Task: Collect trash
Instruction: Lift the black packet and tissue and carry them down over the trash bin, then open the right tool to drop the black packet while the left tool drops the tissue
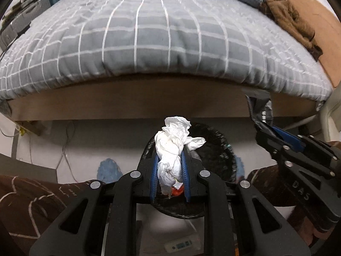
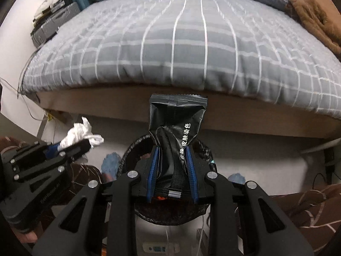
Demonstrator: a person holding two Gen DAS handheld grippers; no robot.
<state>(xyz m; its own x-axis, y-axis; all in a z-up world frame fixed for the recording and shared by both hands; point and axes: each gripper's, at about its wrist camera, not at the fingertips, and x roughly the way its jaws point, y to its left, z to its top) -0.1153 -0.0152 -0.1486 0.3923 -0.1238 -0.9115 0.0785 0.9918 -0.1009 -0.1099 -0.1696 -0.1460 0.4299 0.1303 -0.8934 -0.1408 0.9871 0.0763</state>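
Observation:
My left gripper is shut on a crumpled white tissue that sticks up past its blue pads. Just below and behind it stands a round black mesh bin, and something orange shows at the base of the jaws. My right gripper is shut on a black foil wrapper with white lettering, held above the same bin. Each gripper shows in the other's view: the right gripper at right with the wrapper, the left gripper at left with the tissue.
A bed with a grey checked duvet and a wooden frame rises right behind the bin. Brown clothing lies on its right side. Brown patterned trouser legs flank the bin. Blue slippers and a small white device rest on the white floor.

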